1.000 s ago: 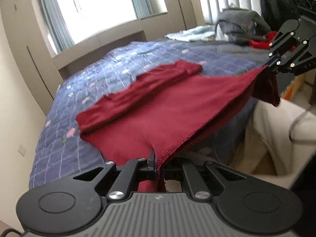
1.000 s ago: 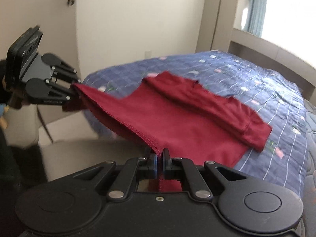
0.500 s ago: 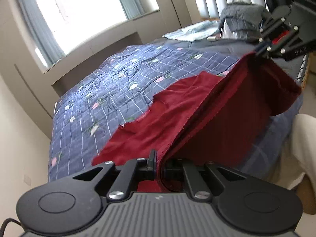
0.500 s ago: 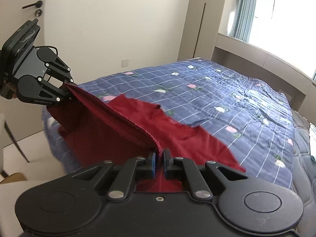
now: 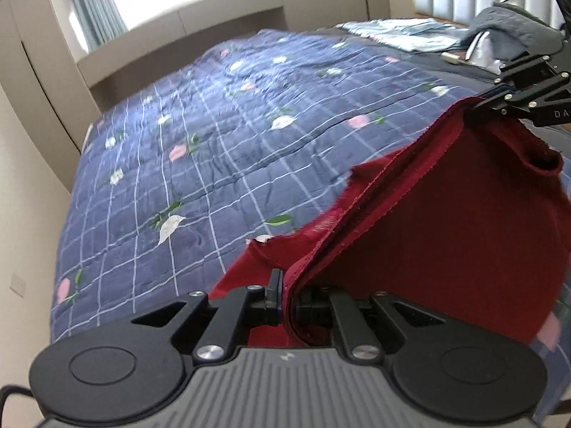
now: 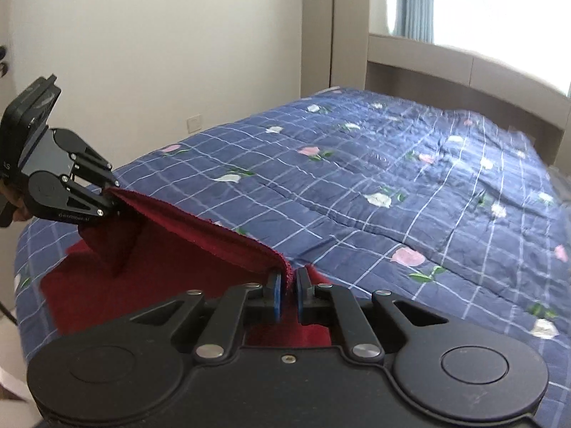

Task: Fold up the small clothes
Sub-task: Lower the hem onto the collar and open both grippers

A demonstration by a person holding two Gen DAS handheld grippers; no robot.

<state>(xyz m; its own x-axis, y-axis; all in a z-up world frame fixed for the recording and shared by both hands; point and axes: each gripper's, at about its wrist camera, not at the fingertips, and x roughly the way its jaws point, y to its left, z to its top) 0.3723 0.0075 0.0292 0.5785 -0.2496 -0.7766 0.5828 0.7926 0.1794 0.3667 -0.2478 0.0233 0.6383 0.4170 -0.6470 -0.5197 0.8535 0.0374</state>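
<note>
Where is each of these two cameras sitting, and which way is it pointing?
Left wrist view: sits on the left gripper, looking along its fingers over the blue flowered quilt toward the window; the right gripper shows at the right edge.
Right wrist view: sits on the right gripper, facing across the quilt toward a white wall; the left gripper and a bit of a hand show on the left.
Both share the dark red garment, pinched along one edge by both grippers.

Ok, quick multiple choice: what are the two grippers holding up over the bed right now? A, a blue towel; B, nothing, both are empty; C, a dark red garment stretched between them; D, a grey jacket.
C: the left gripper and the right gripper each pinch an edge of the dark red garment, lifted above the blue quilt.
</note>
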